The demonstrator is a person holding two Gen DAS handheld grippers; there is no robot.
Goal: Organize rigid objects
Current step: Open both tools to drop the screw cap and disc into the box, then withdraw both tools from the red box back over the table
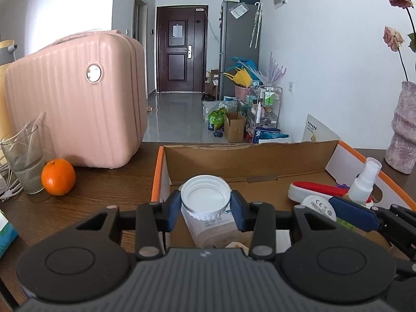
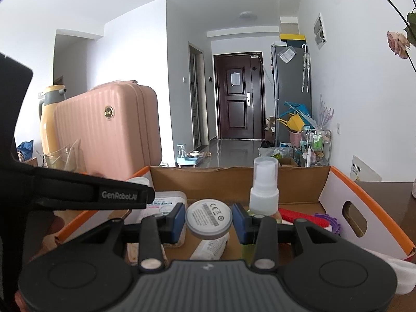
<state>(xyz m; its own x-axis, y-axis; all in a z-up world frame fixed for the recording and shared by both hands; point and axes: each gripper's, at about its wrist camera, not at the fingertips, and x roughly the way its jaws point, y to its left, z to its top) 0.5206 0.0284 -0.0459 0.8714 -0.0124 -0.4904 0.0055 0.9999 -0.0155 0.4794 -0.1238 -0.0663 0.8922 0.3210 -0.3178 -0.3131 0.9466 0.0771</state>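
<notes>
My left gripper (image 1: pixel 206 204) is shut on a white screw cap (image 1: pixel 205 195), its hollow side facing the camera, above the left part of an orange-rimmed cardboard box (image 1: pixel 161 166). A clear labelled bottle (image 1: pixel 210 230) lies under the cap in the box. My right gripper (image 2: pixel 209 219) is shut on a round white disc (image 2: pixel 209 218) with a barcode label, held over the same box (image 2: pixel 338 175). In the left wrist view the disc (image 1: pixel 318 205) shows at the right. A small spray bottle (image 2: pixel 264 187) stands just beyond it.
A red-and-white object (image 1: pixel 314 189), a purple piece (image 2: pixel 327 221), a white tube (image 2: pixel 210 247) and a wipes pack (image 2: pixel 166 202) lie in the box. Left of it on the wooden table are a pink suitcase (image 1: pixel 78 98), an orange (image 1: pixel 58 176) and a glass (image 1: pixel 24 161). A vase (image 1: pixel 403 130) stands right.
</notes>
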